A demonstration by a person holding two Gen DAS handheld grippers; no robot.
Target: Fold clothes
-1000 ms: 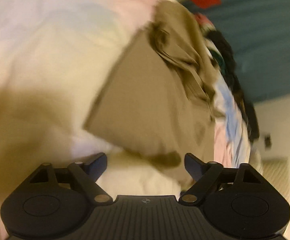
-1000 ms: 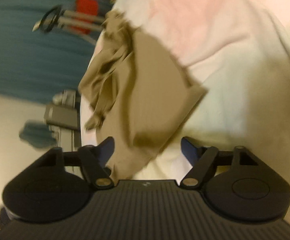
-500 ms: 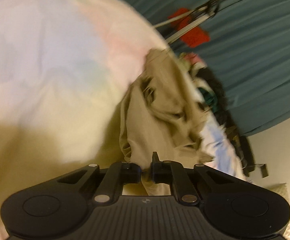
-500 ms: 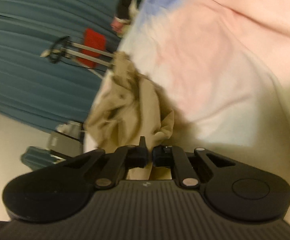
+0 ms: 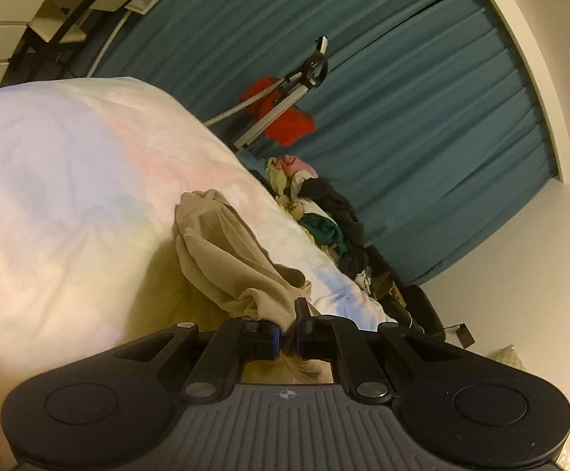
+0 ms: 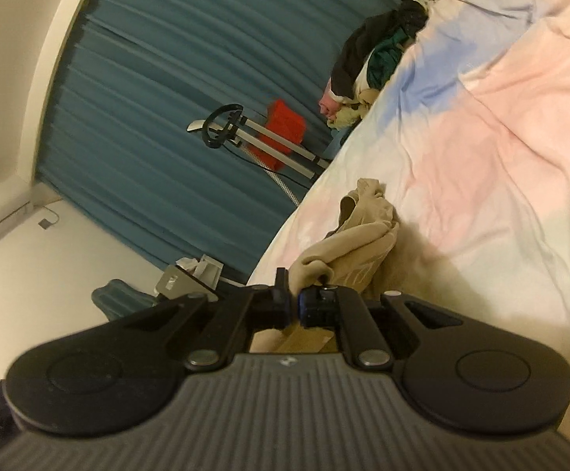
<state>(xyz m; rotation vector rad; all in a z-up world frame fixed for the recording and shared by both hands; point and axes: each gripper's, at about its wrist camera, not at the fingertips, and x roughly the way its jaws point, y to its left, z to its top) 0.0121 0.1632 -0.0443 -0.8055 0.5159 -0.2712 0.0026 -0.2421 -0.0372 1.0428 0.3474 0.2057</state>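
Two views, both grippers clamped on same item.

Left wrist / tool state: left gripper [image 5: 288, 324] was pinched narrow on a fold of the tan garment [image 5: 222, 251]; a second back its fingers stood wide with nothing between them.
Left wrist / garment: bunched and ridged, running forward from the fingertips over the pastel bedspread [image 5: 68, 196]; earlier it lay flatter and broader ahead of the tool.
Left wrist / background: clothes pile [image 5: 324, 219] ahead-right, teal curtain [image 5: 422, 117] behind it.

Right wrist / tool state: right gripper [image 6: 292, 306] was also closed tight on the tan garment [image 6: 359, 251]; it too went from wide to clamped within the last second.
Right wrist / garment: crumpled just ahead of the fingertips, far end resting on the bedspread [image 6: 501, 157].
Right wrist / background: red-and-silver stand [image 6: 269, 141] ahead-left by the curtain [image 6: 127, 117].

Meaning: both grasps looked secured, cloth gathered. Likely a lift to shake flat or carry one edge over; fold not yet formed.
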